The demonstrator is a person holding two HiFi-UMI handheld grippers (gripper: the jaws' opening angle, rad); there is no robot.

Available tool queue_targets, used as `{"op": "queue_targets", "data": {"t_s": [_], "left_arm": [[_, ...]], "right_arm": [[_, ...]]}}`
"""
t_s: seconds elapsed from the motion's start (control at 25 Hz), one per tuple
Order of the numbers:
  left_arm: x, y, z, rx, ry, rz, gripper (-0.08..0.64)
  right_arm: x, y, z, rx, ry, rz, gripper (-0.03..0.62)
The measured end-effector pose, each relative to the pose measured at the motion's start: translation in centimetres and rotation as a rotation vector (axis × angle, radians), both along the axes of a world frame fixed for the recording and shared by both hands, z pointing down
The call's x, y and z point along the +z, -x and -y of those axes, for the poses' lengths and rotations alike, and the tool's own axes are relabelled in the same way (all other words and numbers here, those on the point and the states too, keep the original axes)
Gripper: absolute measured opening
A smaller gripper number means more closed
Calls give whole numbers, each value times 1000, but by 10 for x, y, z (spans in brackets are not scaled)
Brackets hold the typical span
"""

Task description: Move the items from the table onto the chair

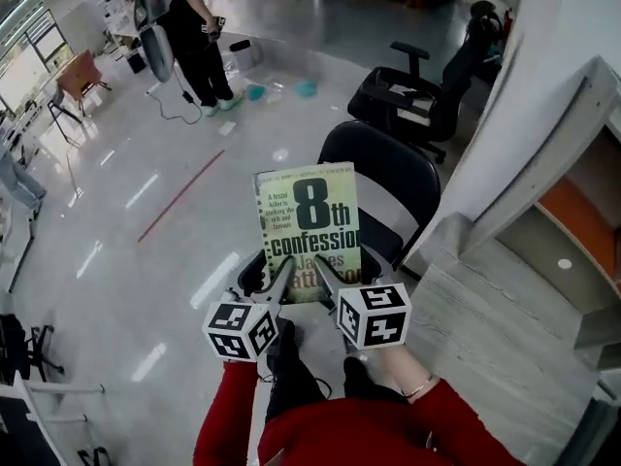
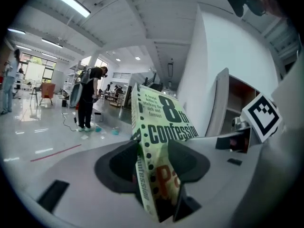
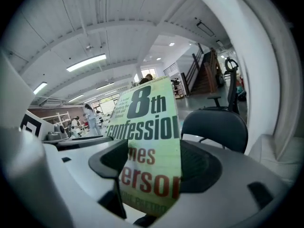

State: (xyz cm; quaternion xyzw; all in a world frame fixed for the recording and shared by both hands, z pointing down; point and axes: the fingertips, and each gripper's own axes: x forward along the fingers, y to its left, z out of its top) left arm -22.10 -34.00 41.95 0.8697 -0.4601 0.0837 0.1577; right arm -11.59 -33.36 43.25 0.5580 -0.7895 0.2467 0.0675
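Book – a pale green paperback with "8th confession" in dark print – stands upright in the air, its cover facing the person and its lower edge caught between the two grippers. The left gripper has its jaws set on the bottom left corner, at the spine side. In the left gripper view the book fills the gap of the left gripper, spine edge nearest the camera, both jaws pressed against it and standing fairly wide for its thickness. The right gripper clamps the bottom right part. In the right gripper view the cover rises straight out of the right gripper, held fast between its jaws.

The two grippers sit just beside each other, marker cubes low in the head view, red sleeves behind them. From that view the book overlaps a black chair, whose backrest shows past the book's right edge – the chair is also seen beyond the jaws in the right gripper view. Whether the book touches the seat cannot be told. A grey wood-grain table lies to the right, apart from the book. Farther off stand a second chair and a person in black on the glossy floor.
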Motion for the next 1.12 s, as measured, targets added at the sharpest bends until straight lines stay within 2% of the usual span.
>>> {"op": "queue_targets", "data": {"t_s": [0.24, 0.36, 0.48, 0.64, 0.8, 1.12], "left_arm": [[30, -6, 74, 268, 33, 19, 215], [45, -15, 96, 427, 83, 43, 215], [57, -31, 112, 528, 126, 66, 215], [96, -50, 117, 612, 194, 97, 215], [155, -67, 110, 673, 278, 149, 215], [284, -79, 104, 687, 402, 212, 209]], "right_arm": [[32, 0, 45, 272, 38, 26, 344], [47, -3, 52, 422, 94, 43, 344], [60, -13, 58, 523, 142, 67, 344], [98, -26, 56, 606, 214, 107, 344], [157, -37, 43, 674, 307, 156, 345], [284, -45, 32, 725, 449, 202, 345]]}}
